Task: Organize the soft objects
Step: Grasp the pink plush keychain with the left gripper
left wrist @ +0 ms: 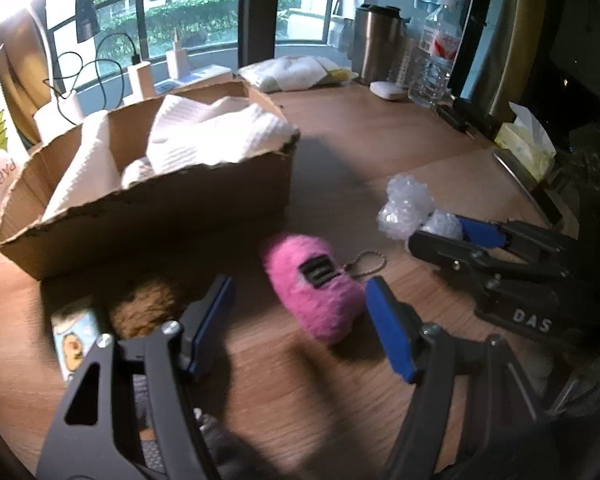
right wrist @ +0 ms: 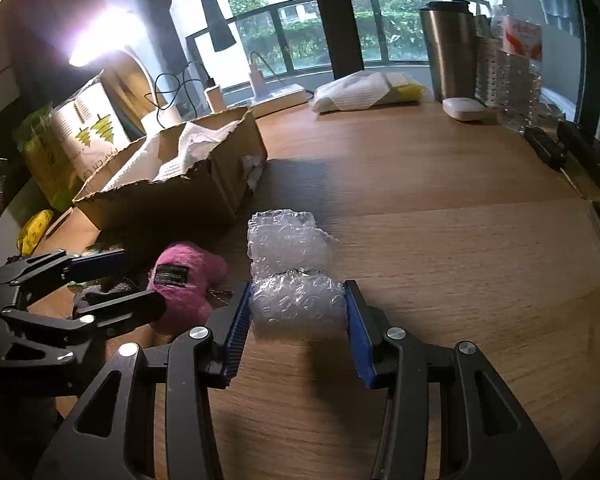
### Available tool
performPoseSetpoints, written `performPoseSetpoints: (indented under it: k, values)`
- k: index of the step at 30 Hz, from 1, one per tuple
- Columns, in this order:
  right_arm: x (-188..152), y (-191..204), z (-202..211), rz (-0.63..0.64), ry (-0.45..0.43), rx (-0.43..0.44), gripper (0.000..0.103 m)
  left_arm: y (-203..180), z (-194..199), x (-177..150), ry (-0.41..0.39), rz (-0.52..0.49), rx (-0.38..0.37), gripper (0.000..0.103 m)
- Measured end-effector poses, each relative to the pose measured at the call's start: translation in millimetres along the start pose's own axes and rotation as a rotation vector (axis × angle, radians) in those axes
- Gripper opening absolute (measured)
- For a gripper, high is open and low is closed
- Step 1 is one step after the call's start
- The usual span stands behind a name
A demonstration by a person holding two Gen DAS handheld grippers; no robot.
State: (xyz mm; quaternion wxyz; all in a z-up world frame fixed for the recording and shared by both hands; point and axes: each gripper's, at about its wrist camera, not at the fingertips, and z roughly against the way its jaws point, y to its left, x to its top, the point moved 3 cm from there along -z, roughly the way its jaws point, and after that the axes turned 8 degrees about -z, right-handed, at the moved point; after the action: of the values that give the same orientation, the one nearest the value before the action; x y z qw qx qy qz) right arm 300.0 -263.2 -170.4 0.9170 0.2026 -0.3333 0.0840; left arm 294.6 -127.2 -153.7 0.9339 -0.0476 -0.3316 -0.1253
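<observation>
Wood table (right wrist: 440, 220) bears one pink plush (left wrist: 316, 284), one bubble wrap (right wrist: 292, 264), one box (left wrist: 160, 204)

Home w/ balcony window (right wrist: 340, 28), wooden table (right wrist: 440, 200), tissue box (left wrist: 526, 146).

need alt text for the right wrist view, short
The right gripper brackets the near end of a bubble wrap bundle on a wooden table, blue pads touching its sides. To its left, the open left gripper reaches at a pink plush keychain, with a torn cardboard box of white cloth behind.
</observation>
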Motion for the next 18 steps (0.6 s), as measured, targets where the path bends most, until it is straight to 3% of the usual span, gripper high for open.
performPoseSetpoints:
  k: [12, 13, 14, 18]
  values:
    - [-1, -10, 4, -0.029, -0.003, 0.028, 0.047, -18, -34, 0, 0.075, -0.011, 0.021, 0.068]
    - [0, -11, 5, -0.03, -0.005, 0.029, 0.047, -20, -34, 0, 0.072, -0.016, 0.013, 0.064]
    - [0, -11, 4, -0.032, -0.006, 0.03, 0.047, -21, -33, 1, 0.063, -0.02, 0.006, 0.051]
    - [0, -11, 5, -0.032, -0.006, 0.024, 0.047, -19, -30, 0, 0.059, -0.009, -0.027, 0.044]
